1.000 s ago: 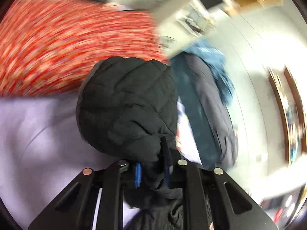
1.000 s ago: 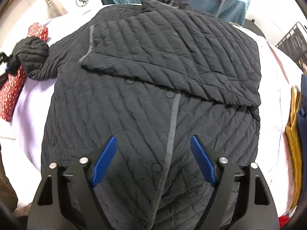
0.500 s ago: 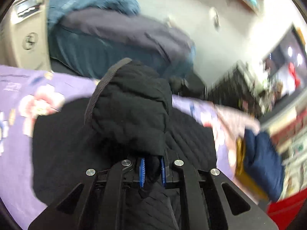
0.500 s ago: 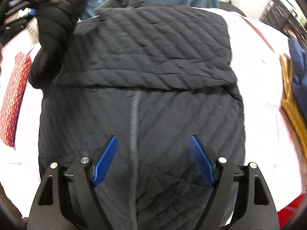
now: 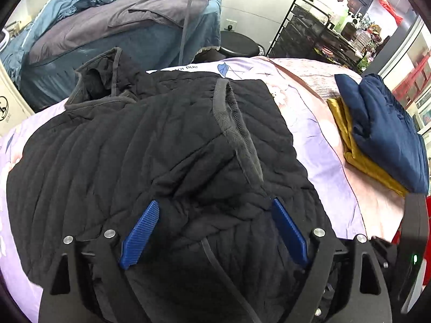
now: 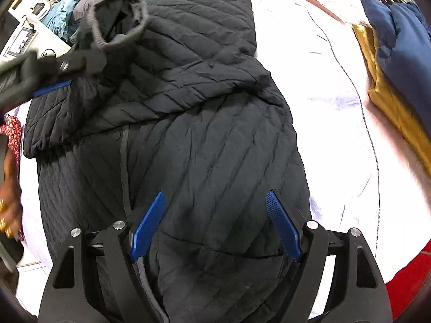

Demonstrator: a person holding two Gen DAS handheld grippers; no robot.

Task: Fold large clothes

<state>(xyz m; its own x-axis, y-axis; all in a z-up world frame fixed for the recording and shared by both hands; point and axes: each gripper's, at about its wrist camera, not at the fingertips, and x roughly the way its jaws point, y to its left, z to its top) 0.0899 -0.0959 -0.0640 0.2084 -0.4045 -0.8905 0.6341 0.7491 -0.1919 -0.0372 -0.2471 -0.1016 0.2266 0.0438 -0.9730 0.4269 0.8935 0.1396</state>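
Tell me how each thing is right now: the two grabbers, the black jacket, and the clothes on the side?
left gripper: open, holding nothing.
right gripper: open, holding nothing.
black quilted jacket: lying on the bed, both sleeves folded across its front.
navy garment: folded, on top of the yellow garment.

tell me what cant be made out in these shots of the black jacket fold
- Left gripper in the right wrist view: motion-blurred; its jaw state shows only in the left wrist view.
- Black quilted jacket: hem cut off behind the right gripper and the frame's lower edge.
- Folded navy garment and mustard one: type unclear; the fisheye edge crops them.
- Shelf items in the left wrist view: too small.
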